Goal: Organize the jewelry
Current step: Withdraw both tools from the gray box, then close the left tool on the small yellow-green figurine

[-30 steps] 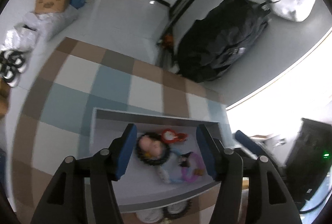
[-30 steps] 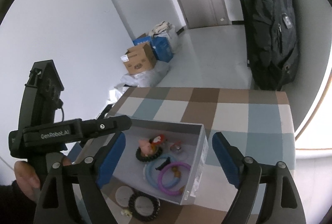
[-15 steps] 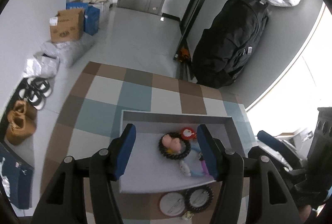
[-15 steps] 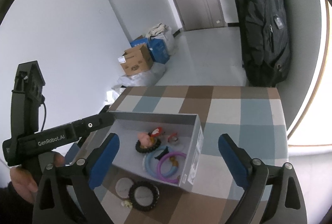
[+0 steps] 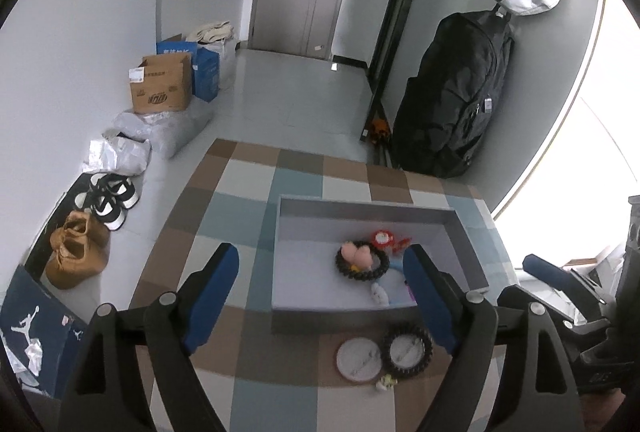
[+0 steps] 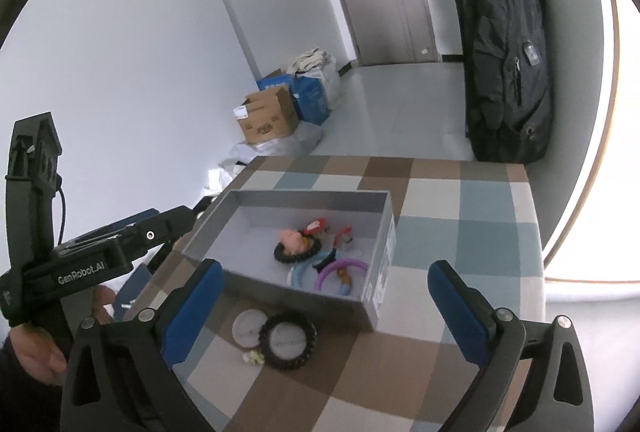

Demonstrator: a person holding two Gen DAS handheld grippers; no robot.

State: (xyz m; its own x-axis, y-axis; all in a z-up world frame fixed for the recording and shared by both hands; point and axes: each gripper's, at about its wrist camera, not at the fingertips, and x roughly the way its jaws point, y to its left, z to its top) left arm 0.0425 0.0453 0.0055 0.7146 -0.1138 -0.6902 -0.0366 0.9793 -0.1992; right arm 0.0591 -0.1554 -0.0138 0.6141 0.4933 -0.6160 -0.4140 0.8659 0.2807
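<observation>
Both grippers are black plastic frames with blue pads on the fingers and silver screws at the joints; the left gripper carries white "GenRobot.AI" lettering and a thin black cable; a dark sleeve covers the wrist.

Before you, on the table: one open box, set toward the left edge. In the box, at its right end: a toothed ring bearing a charm, two bangles just before it, small trinkets behind. On the table, just before the box's near wall: a disc touching a second toothed ring, which lies to its right.
</observation>
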